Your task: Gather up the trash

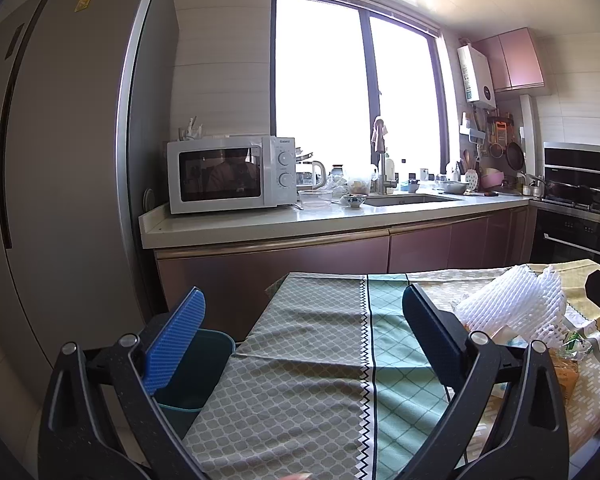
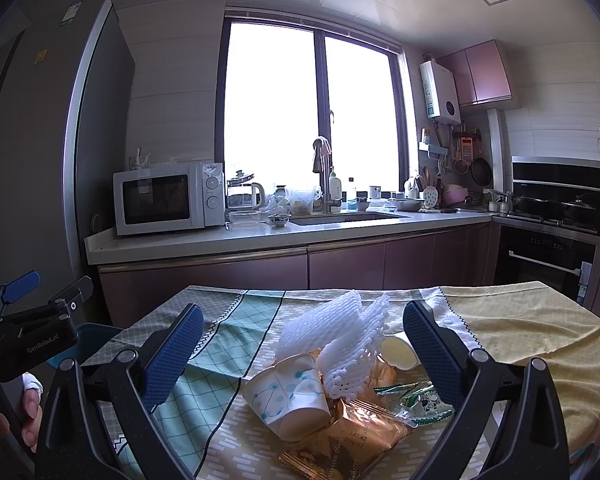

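Observation:
A heap of trash lies on the clothed table [image 2: 520, 328]: a white foam net [image 2: 340, 332], a paper cup with blue dots [image 2: 288, 396] on its side, a second cup [image 2: 400, 352], a golden wrapper [image 2: 352, 432] and a green wrapper [image 2: 416, 400]. My right gripper [image 2: 304, 344] is open, hovering just above and in front of the heap with nothing between its pads. My left gripper [image 1: 300, 320] is open over the table's left part, empty. The foam net [image 1: 512, 300] lies to its right. A teal bin [image 1: 204, 372] stands on the floor at the table's left edge.
Behind the table runs a kitchen counter [image 1: 260, 228] with a microwave [image 1: 228, 174], a sink and dishes. A tall fridge [image 1: 60, 160] stands on the left, an oven [image 2: 548, 256] on the right. A hand [image 2: 28, 412] holds the left gripper [image 2: 54, 284].

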`<action>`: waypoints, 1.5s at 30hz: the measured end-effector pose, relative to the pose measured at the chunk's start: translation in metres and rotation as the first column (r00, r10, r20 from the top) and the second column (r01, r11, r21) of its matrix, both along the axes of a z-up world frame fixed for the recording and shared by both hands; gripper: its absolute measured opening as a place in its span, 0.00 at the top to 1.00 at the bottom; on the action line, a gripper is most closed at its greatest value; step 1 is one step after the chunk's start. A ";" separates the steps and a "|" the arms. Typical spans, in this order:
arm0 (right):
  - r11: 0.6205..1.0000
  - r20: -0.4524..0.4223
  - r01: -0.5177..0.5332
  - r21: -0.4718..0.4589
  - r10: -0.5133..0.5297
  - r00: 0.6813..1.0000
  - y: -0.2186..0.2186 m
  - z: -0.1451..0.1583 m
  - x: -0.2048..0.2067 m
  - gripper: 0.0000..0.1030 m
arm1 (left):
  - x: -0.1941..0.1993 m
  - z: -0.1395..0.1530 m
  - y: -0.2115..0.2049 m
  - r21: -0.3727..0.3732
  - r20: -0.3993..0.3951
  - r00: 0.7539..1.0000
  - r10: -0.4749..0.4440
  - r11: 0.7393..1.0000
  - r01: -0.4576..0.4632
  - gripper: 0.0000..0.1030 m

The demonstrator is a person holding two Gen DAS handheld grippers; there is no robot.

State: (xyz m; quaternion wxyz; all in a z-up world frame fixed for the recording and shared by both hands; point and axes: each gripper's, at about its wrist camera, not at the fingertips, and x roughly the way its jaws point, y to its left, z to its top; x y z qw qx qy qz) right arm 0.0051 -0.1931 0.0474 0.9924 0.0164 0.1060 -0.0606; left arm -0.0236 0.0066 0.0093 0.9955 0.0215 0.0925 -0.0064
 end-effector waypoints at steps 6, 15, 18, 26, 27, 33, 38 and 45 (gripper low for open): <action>1.000 -0.001 0.000 0.000 0.000 1.000 -0.001 -0.001 0.000 0.06 | 0.001 0.001 -0.001 0.001 -0.002 1.000 -0.002 1.000 0.002 0.05; 1.000 -0.002 -0.004 0.001 0.004 1.000 -0.001 0.000 0.001 0.06 | 0.002 0.001 -0.003 0.001 -0.004 1.000 -0.003 1.000 0.003 0.05; 1.000 -0.002 -0.005 0.003 0.005 1.000 -0.001 -0.001 0.001 0.06 | 0.001 0.001 -0.002 0.002 -0.003 1.000 -0.002 1.000 0.002 0.05; 1.000 -0.003 -0.010 0.005 0.010 1.000 -0.002 -0.002 0.002 0.06 | 0.004 0.000 -0.004 0.001 -0.006 1.000 -0.007 1.000 0.007 0.05; 1.000 -0.003 -0.012 0.005 0.012 1.000 -0.002 -0.002 0.002 0.06 | 0.004 0.000 -0.004 0.000 -0.008 1.000 -0.008 1.000 0.008 0.05; 1.000 -0.005 -0.016 0.008 0.016 1.000 -0.003 -0.004 0.002 0.06 | 0.004 -0.002 -0.006 -0.001 -0.009 1.000 -0.010 1.000 0.010 0.05; 1.000 -0.005 -0.019 0.010 0.019 1.000 -0.003 -0.005 0.002 0.06 | 0.003 -0.004 -0.007 0.001 -0.010 1.000 -0.012 1.000 0.012 0.05; 1.000 -0.007 -0.018 0.011 0.018 1.000 -0.003 -0.005 0.003 0.06 | 0.004 -0.006 -0.009 0.001 -0.013 1.000 -0.014 1.000 0.014 0.05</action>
